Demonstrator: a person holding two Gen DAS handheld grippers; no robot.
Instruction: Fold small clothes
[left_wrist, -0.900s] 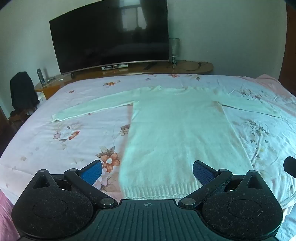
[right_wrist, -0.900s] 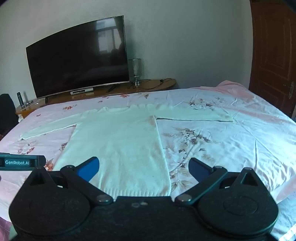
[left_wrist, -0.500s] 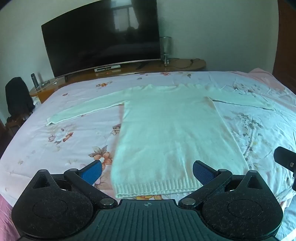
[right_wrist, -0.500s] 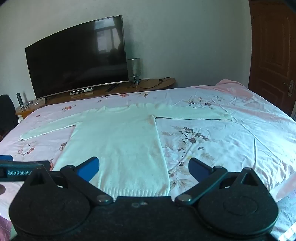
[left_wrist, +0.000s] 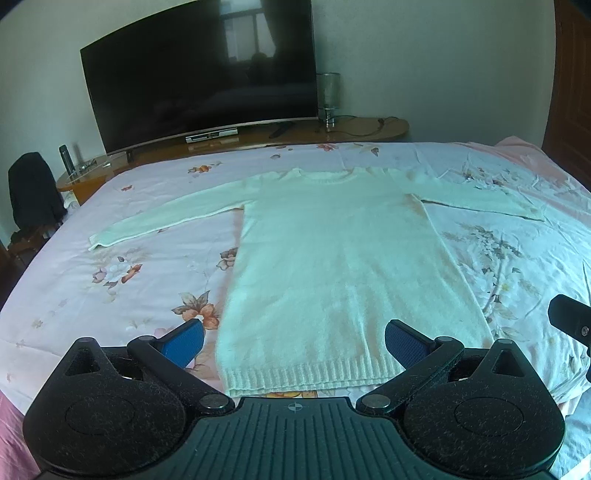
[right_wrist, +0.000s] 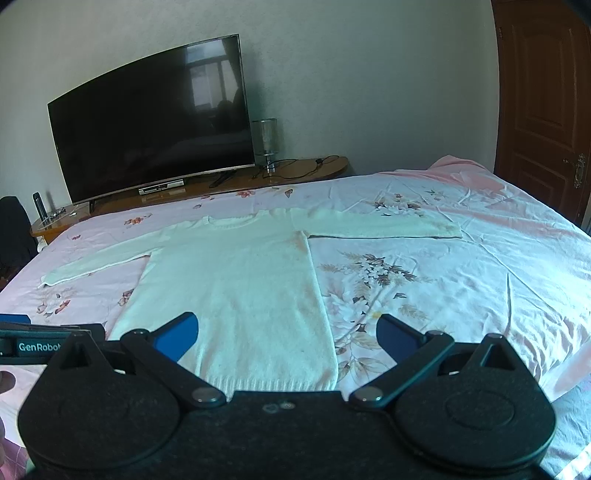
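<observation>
A pale white knit sweater (left_wrist: 332, 266) (right_wrist: 236, 280) lies flat on the bed, both sleeves spread out sideways, its ribbed hem nearest me. My left gripper (left_wrist: 294, 341) hovers open above the hem, blue pads wide apart with nothing between them. My right gripper (right_wrist: 286, 334) is open too, over the sweater's lower right corner and the sheet beside it. The right gripper's edge (left_wrist: 570, 319) shows at the right of the left wrist view. The left gripper's side (right_wrist: 40, 341) shows at the left of the right wrist view.
The bed's floral pink sheet (left_wrist: 122, 273) (right_wrist: 461, 280) spreads around the sweater. Beyond the bed stands a wooden stand (left_wrist: 369, 127) with a large dark TV (left_wrist: 199, 77) (right_wrist: 151, 129) and a lamp (right_wrist: 266, 142). A brown door (right_wrist: 543, 103) is at the right.
The left wrist view has drawn back and shifted a little, so the sweater's hem now shows clear of the gripper body. The right wrist view has barely changed. Both grippers stay open.
</observation>
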